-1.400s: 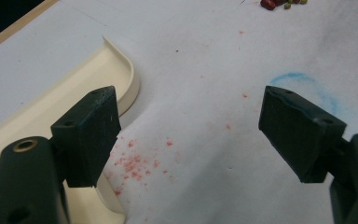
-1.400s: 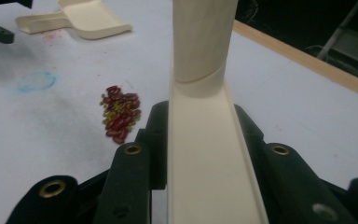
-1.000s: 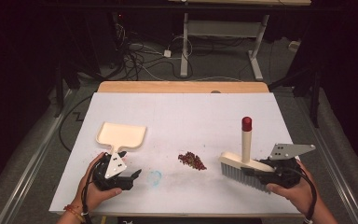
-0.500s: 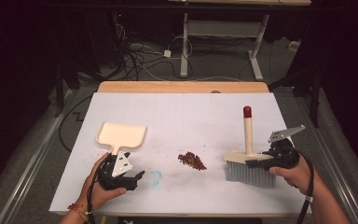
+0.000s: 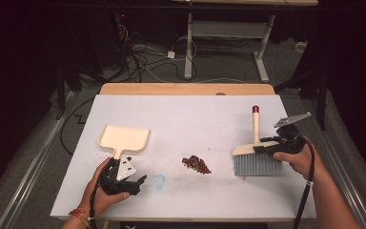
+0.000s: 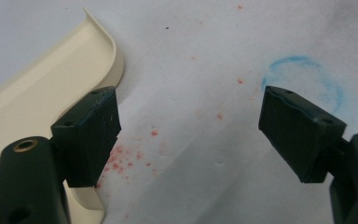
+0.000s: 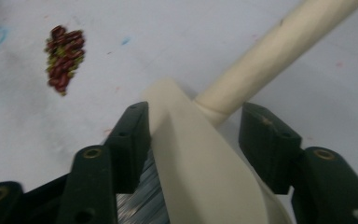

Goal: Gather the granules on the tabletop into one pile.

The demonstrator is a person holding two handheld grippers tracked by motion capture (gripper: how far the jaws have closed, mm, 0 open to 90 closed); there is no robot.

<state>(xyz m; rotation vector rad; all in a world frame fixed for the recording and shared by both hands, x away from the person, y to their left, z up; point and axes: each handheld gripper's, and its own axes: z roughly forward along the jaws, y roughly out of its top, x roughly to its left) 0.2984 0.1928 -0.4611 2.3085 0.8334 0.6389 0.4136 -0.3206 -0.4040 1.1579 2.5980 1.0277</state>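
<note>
Sweeping is being set up — the right claw (image 5: 272,143) straddles the brush (image 5: 256,153) head, not visibly clamped, right of the bean pile (image 5: 196,164). Left claw (image 5: 136,182) gapes empty beside the dustpan (image 5: 124,138), left of the pile — grasp next.

Your high view sits above your side, looking forward and down over the whole table (image 5: 190,114). Your left gripper view hugs the tabletop, facing the dustpan (image 6: 42,88) edge and blue ring (image 6: 307,79). Your right gripper view looks close along the brush (image 7: 200,158) toward the bean pile (image 7: 64,58), which the high view shares.
</note>
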